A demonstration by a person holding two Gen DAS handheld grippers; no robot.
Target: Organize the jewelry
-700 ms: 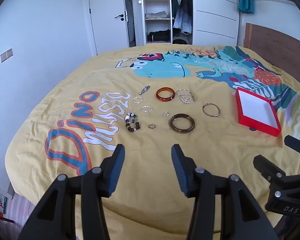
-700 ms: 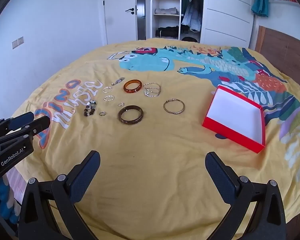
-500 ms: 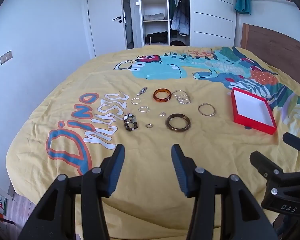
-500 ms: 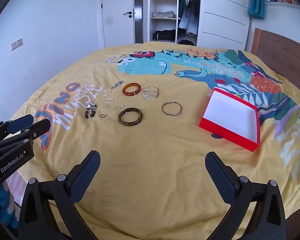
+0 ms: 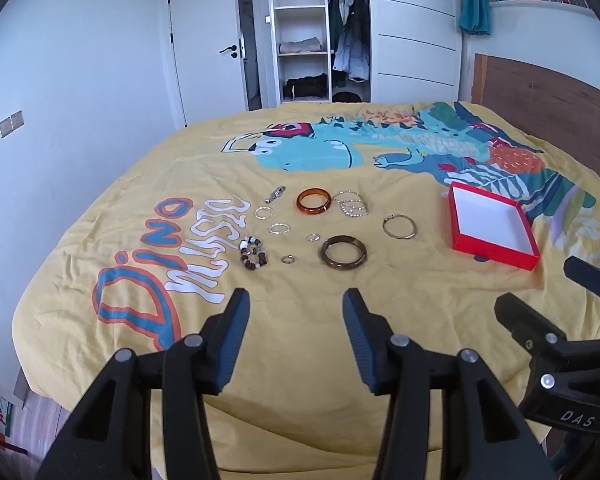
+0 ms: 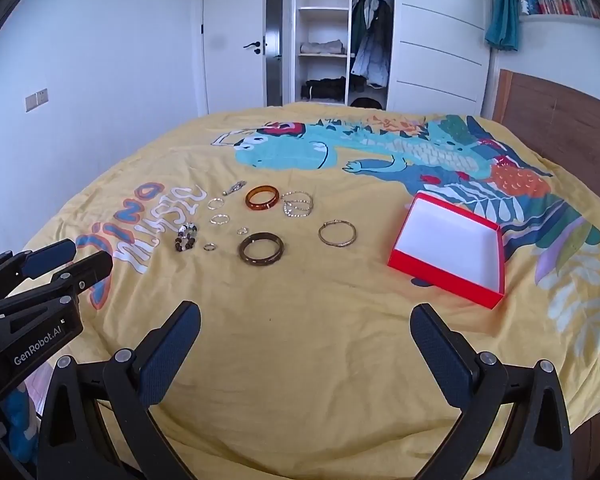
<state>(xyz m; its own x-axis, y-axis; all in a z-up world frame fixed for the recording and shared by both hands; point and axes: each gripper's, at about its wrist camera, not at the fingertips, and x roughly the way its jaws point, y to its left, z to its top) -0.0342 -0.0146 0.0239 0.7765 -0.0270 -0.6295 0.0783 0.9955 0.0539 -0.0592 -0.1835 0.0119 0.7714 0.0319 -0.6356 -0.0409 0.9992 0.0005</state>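
Basically pre-grasp: left tongs [image 5: 296, 320] and right tongs [image 6: 306, 334] both gape empty over the near bed [image 6: 300, 360], with the jewelry well ahead, left of the empty red box [image 6: 446, 268]. Next move, I'd judge: reach for the dark bangle [image 6: 261, 249], nearest piece, and pinch its rim.

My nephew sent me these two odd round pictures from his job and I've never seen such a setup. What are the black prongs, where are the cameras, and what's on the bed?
There is no robot here: a person holds a two-finger gripper in each hand, each with a wide-angle camera looking along its fingers.

One picture is from the left gripper, the other from the right gripper. Each also glimpses the other at its edge.

Both have their jaws open and hold nothing.

On the yellow bedspread lie bangles, such as a dark bangle and an amber bangle, some thin rings and a bead bracelet. Right of them sits an empty red box, seemingly meant for the jewelry.
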